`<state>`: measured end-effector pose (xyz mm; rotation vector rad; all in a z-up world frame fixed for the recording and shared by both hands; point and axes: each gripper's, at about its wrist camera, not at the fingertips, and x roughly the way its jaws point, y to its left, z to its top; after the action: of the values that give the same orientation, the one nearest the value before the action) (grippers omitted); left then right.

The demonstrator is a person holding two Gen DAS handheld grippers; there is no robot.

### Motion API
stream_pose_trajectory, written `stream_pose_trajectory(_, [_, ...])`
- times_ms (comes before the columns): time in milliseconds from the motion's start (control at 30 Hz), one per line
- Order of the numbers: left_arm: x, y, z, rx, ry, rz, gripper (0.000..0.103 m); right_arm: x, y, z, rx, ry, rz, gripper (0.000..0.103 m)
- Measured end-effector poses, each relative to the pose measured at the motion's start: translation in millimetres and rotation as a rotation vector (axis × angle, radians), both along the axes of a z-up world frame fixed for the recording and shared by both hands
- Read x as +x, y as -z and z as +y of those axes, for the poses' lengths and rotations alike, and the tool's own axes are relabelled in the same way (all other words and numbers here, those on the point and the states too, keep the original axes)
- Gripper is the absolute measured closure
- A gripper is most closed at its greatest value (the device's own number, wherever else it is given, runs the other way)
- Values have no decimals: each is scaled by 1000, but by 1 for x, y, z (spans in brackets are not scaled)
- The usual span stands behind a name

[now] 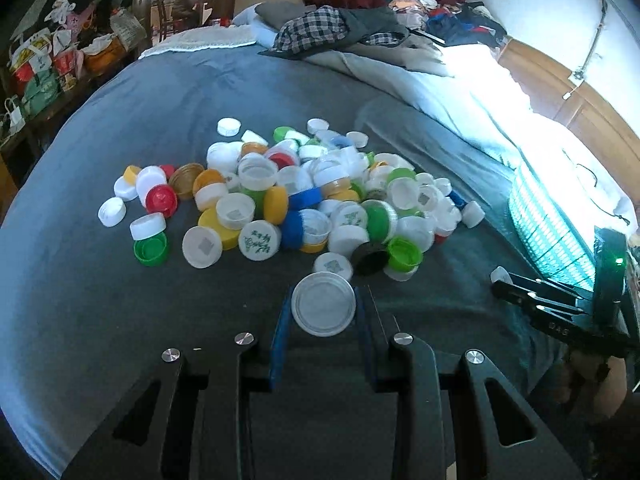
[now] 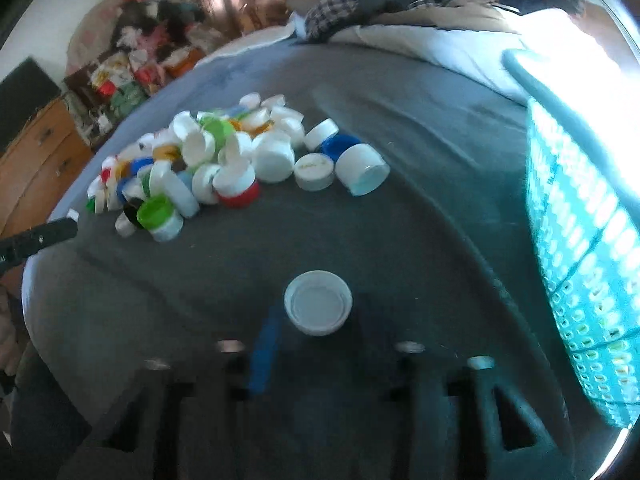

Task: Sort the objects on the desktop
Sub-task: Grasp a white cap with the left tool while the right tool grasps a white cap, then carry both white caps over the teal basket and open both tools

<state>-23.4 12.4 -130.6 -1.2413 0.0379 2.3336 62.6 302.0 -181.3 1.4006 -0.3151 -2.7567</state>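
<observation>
while each claw grips a white cap, left claw and right claw sit near the cap pile.

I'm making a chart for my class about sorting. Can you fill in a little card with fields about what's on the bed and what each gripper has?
Surface: grey bedsheet
Main pile: mixed bottle caps, mostly white, also green, yellow, blue, red, one black
Left gripper: shut on a white cap, open side facing the camera
Right gripper: shut on a small white cap
Container: teal plastic basket, to the right of the pile
Background: heap of clothes at the far end of the bed
</observation>
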Motion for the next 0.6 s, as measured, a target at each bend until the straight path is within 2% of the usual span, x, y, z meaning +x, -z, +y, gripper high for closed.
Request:
stream_pose_trajectory(200, [9,-21,12,-16,-7,20,77,26,-60,-22,51,-41,121,69])
stream_pose_trajectory(333, [18,-40,27,-87,-14,76,77,34,-97,-40,80,-64,178,69])
stream_pose_trajectory(600, [27,-66,50,-166,-7,153,77,45,-138,-50,108,-70,242,69])
